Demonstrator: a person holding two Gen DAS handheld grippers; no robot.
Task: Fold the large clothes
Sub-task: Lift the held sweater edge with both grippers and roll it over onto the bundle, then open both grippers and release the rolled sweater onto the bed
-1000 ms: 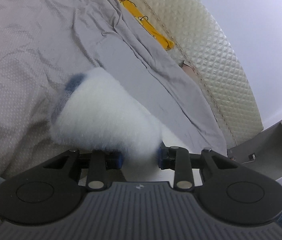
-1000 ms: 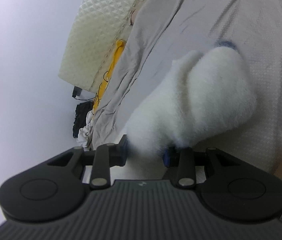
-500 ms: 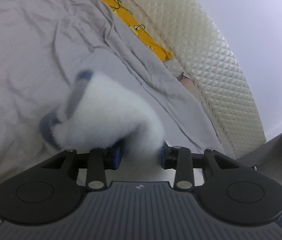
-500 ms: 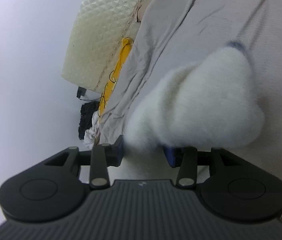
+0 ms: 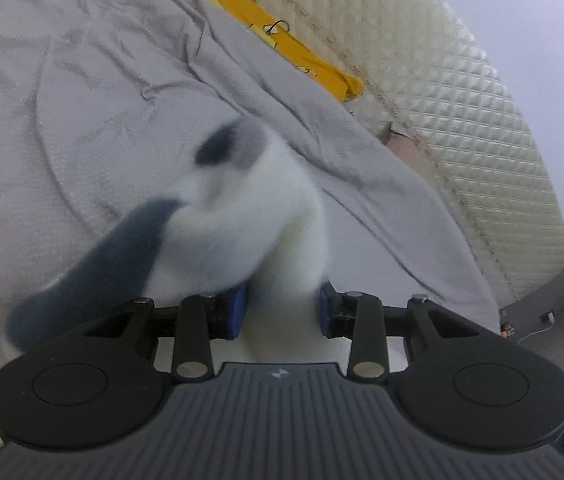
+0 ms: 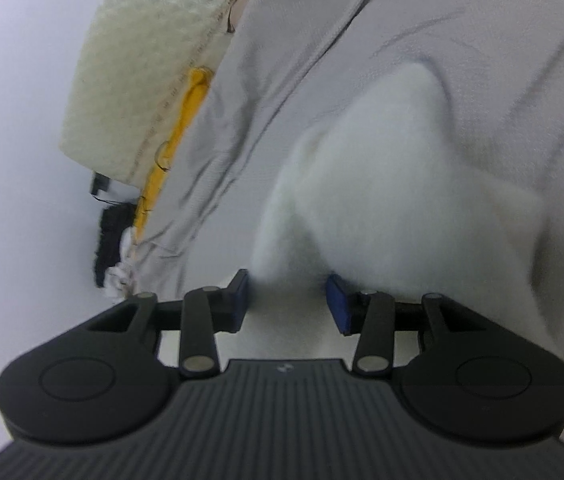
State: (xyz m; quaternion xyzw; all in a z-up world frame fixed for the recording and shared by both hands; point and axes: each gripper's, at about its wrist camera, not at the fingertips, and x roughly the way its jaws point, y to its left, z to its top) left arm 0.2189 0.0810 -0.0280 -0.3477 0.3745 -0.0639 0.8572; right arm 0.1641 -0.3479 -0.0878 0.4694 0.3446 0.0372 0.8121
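Note:
A fluffy white garment with dark grey-blue trim (image 5: 241, 220) hangs bunched in front of my left gripper (image 5: 282, 312), which is shut on its white fabric between blue pads. The grey-blue band (image 5: 93, 268) swings out to the lower left, blurred. In the right wrist view the same white garment (image 6: 402, 200) fills the middle, and my right gripper (image 6: 288, 304) is shut on a fold of it. Both hold it above a grey bedsheet (image 5: 61, 100). The rest of the garment is hidden.
The wrinkled grey sheet (image 6: 422, 20) covers the bed. A cream quilted headboard (image 5: 462, 100) stands behind it, with a yellow cloth (image 5: 302, 56) along its base. A dark object and white cloth (image 6: 111, 248) lie beyond the bed's edge. A grey cabinet (image 5: 562, 288) stands at the right.
Both grippers have swung the garment over the bed; it bunched and its grey-blue trim swung out to the lower left in the left wrist view. The hand at the right edge is gone.

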